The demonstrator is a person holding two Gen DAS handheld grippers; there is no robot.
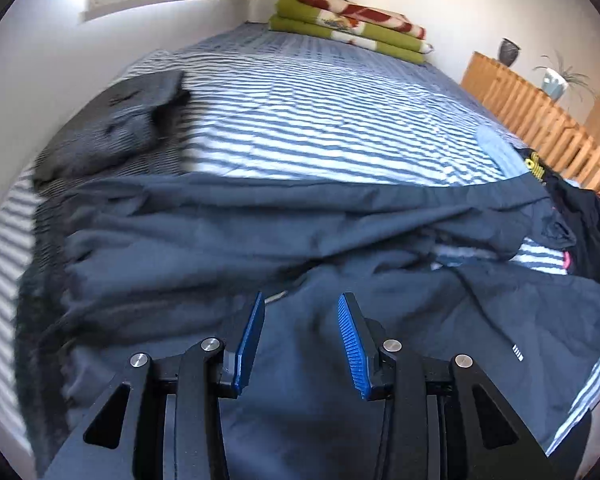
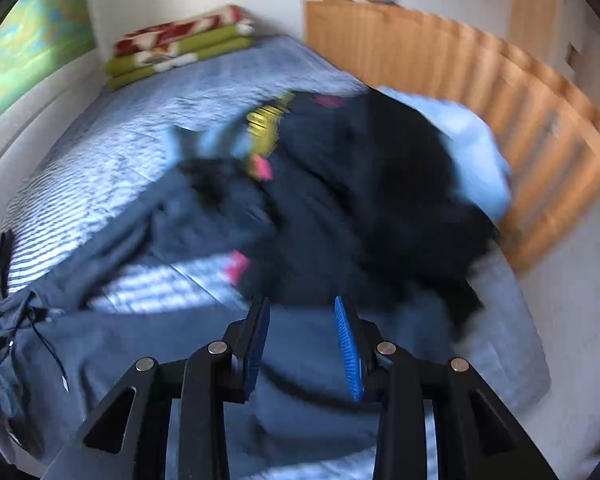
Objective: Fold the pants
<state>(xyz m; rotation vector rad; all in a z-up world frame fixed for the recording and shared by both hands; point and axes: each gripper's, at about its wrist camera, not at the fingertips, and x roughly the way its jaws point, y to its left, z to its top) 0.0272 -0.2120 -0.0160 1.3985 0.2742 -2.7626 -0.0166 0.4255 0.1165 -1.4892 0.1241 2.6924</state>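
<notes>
Left gripper [image 1: 302, 300] angled steeply down over dark blue pants [image 1: 228, 232], fingers apart, nothing between the blue pads [image 1: 352, 344], not touching cloth. Right gripper [image 2: 302, 304] likewise tilted down over a pant leg, fingers apart, gap empty; heavy motion blur in that view.

Pants spread crumpled across near end of striped bed [image 1: 320, 112], legs split with a patch of sheet showing between.

Left wrist view only: folded grey garment [image 1: 112, 128] at left side of bed near wall. Right wrist view only: drawstring [image 2: 44, 340] at pants waist, far left. Both views: black clothing pile [image 2: 380, 184] with light blue item [image 2: 472, 148] at right side of bed, touching pants; folded green-red blankets [image 1: 352, 24] at far end.

Wooden slatted rail [image 1: 540, 120] along right edge of bed, wall along left. Broad bare sheet beyond pants.
</notes>
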